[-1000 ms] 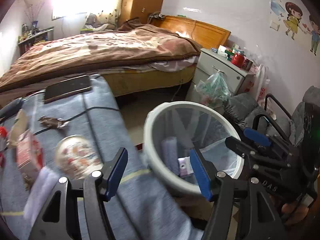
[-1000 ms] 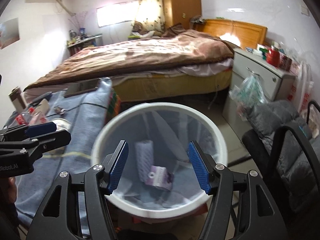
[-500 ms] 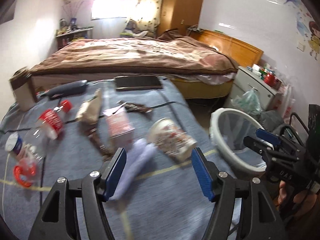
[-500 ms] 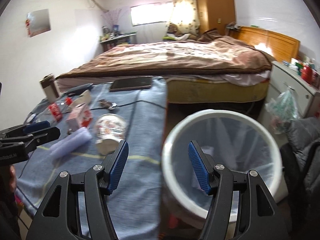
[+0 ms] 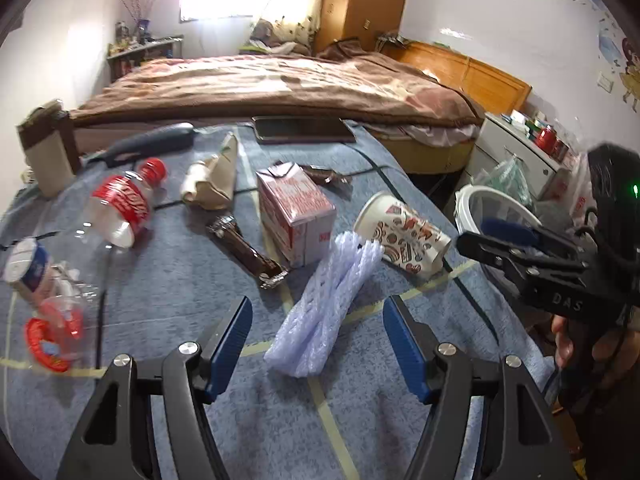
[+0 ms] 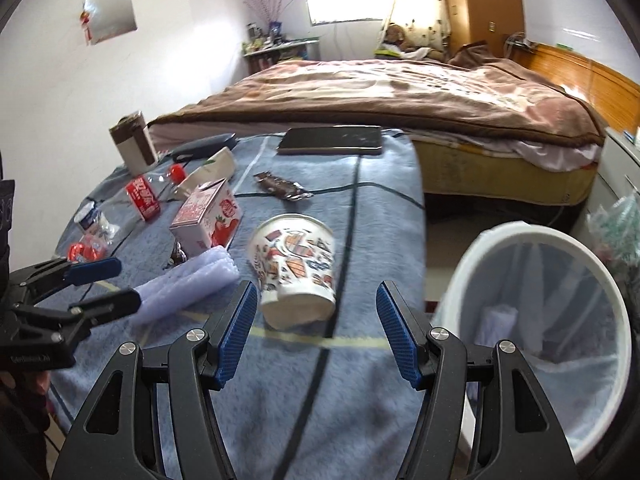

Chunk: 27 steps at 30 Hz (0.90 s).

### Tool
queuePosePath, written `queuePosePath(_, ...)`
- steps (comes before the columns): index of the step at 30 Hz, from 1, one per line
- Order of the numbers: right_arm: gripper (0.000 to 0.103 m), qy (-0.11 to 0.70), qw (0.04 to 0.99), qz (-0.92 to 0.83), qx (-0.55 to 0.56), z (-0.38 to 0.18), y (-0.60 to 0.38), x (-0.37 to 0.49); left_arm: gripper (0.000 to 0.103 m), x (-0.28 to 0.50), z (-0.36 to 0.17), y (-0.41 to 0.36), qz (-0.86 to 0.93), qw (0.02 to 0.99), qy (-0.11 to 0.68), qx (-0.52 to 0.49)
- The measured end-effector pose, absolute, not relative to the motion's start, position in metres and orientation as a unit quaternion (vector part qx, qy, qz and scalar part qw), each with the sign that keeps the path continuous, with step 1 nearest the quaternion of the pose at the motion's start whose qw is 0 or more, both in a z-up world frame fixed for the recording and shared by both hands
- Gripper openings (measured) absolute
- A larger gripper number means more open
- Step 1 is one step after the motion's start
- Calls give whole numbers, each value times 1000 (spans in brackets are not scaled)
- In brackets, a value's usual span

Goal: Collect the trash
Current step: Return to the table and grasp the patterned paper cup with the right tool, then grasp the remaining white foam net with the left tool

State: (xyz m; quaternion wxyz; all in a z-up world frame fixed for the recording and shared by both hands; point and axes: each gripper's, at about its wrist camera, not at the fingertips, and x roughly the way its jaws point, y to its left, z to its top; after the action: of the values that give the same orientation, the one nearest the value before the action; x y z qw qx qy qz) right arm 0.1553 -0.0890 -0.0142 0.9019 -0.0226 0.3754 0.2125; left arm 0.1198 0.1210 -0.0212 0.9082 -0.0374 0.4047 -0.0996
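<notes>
Trash lay spread on the blue-blanketed surface [image 5: 168,280], both tongs wide open and empty, so the step in hand looked like reaching for the next pieces.

Left tongs [image 5: 316,344] stood spread wide either side of the near end of the lavender foam net [image 5: 324,304], holding nothing and seemingly not yet touching it; right tongs [image 6: 314,332] gaped equally wide just short of the printed paper cup [image 6: 296,264], which lay on its side. Taking the cup as landmark: the foam net lay just left of it, the strawberry milk carton [image 6: 208,216] behind that, the cola bottle [image 5: 120,208] farther left, and the white bin [image 6: 536,320] off the edge to its right. Next, each pair probably needed to advance, straddle its item, close gently, then carry across to the bin.
</notes>
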Motion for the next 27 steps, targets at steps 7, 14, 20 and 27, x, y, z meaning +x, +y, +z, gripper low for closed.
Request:
queuePosePath(7, 64, 388, 895, 212, -52, -21, -70, 173, 70, 135, -39, 121, -128, 895, 425, -42)
queuePosePath(14, 64, 420, 883, 202, -55, -36, -58, 188, 70, 146, -47, 133, -134, 889, 434, -61)
queuePosePath(20, 64, 425, 881, 188, -86, -41, -48, 186, 70, 147, -52, 140, -144, 885, 434, -81)
queuePosePath(27, 60, 435, 875, 205, -49, -43, -61, 187, 52, 148, -52, 134, -130, 887, 438, -67)
